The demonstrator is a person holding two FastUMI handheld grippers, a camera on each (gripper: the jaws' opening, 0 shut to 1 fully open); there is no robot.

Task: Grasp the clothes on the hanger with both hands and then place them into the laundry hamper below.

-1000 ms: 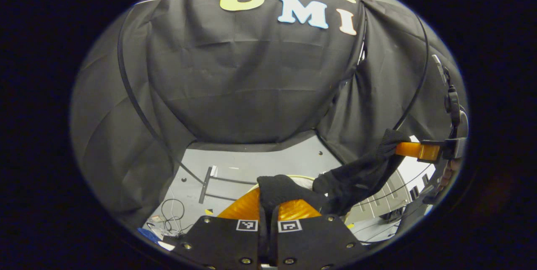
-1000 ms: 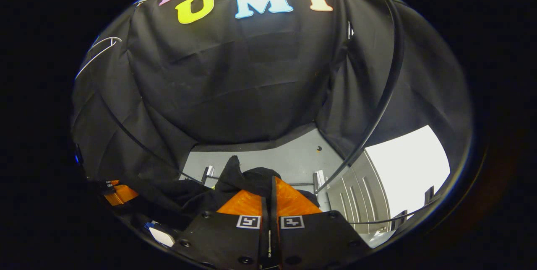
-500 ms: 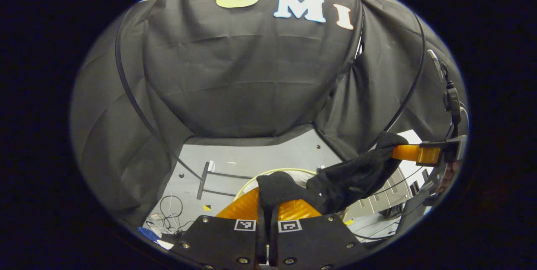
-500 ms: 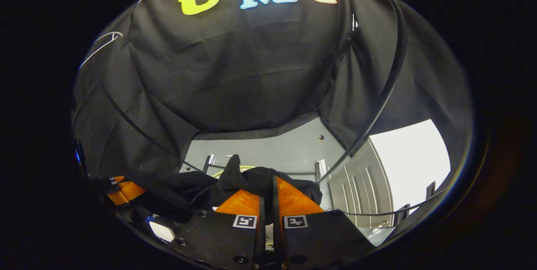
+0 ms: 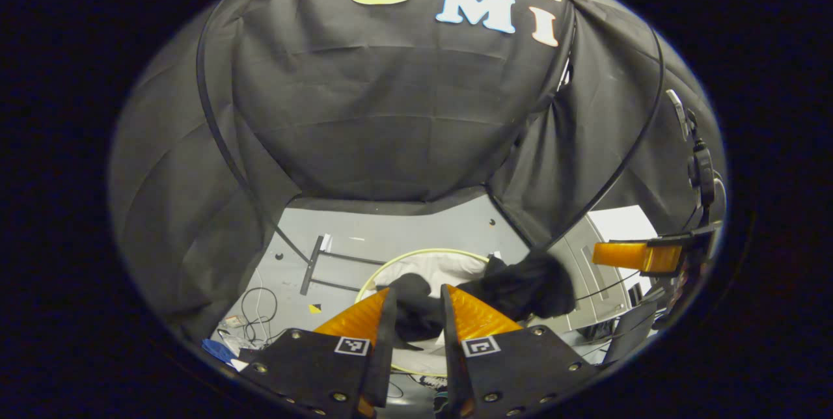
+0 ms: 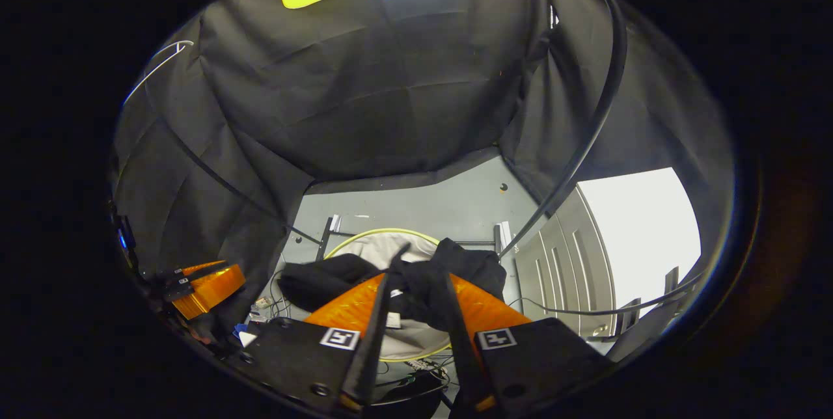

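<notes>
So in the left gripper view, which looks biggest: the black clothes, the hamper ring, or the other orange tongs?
1. Hamper ring, widest across.
2. Black clothes, draped over its rim.
3. Other orange tongs, smallest.
These are looks only: the hamper lies farther from the camera.

Walls: black cloth (image 5: 390,120) draped on 3 sides, creased | Frame: thin black arched poles (image 5: 218,139) | Floor: grey, smooth (image 6: 416,201) | Floor items: loose cables (image 5: 257,308), black metal stand base (image 5: 312,266) | Beyond the opening: grey panelled cabinet (image 6: 566,263), bright white light (image 6: 641,230)
</notes>
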